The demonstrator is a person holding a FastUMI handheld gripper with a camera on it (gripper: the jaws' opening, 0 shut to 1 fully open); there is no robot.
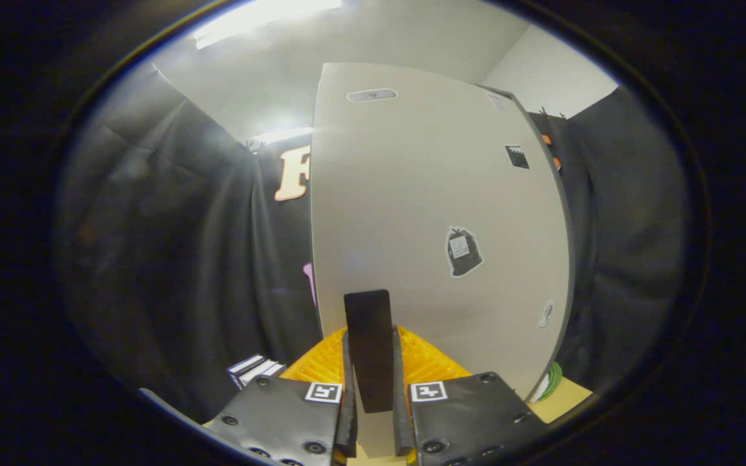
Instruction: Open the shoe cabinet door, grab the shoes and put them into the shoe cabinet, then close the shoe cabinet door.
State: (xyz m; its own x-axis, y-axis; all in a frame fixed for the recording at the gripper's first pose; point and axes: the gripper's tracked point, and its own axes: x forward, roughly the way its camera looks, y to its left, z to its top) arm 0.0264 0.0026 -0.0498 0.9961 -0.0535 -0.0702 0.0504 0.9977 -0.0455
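The shoe cabinet door (425,194) is a tall pale panel right in front of me, with several small stickers on its face. A dark flat door handle (368,323) stands upright low on the panel, near its left edge. My gripper (371,362) is shut on this handle, one finger pressing on each side of it. The handle's upper end sticks out beyond the fingertips (348,362). The door's left edge (313,213) stands free against the booth cloth, so the panel looks swung a little out.
Black cloth walls hang to the left and right of the door. A small stack of pale flat items (255,369) lies low on the left. A green object (552,380) sits at the door's lower right corner, on a light wooden surface (567,396).
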